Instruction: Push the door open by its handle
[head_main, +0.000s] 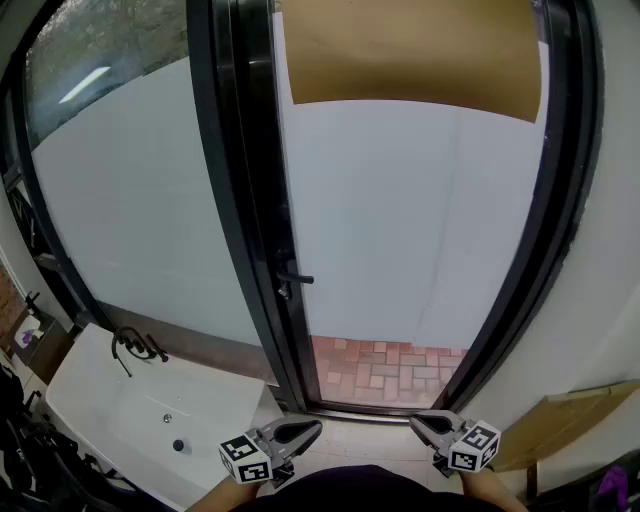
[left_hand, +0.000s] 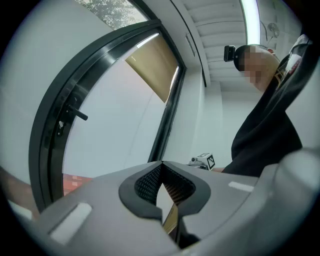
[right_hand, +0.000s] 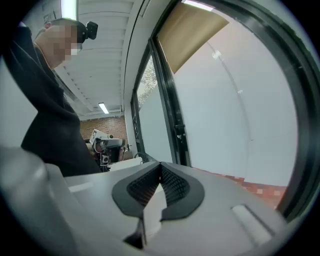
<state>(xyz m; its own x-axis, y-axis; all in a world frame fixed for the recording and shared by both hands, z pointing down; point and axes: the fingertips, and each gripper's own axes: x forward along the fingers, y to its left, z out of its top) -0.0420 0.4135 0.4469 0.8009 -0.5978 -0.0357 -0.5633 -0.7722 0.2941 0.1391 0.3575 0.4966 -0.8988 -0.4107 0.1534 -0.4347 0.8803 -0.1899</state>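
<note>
Black and short, the lever handle (head_main: 295, 278) juts from the dark frame at the left edge of the frosted glass door (head_main: 410, 220), about halfway up. Brown sheeting (head_main: 410, 50) covers the top of the pane, and red brick paving (head_main: 385, 365) shows through its foot. Well below the handle, the left gripper (head_main: 314, 426) and right gripper (head_main: 416, 421) point inward, each with its jaws closed on nothing. A white sink (head_main: 110, 400) stands to the left.

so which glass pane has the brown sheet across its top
The right pane, next to the handle, carries the brown sheet; the left pane has none.
</note>
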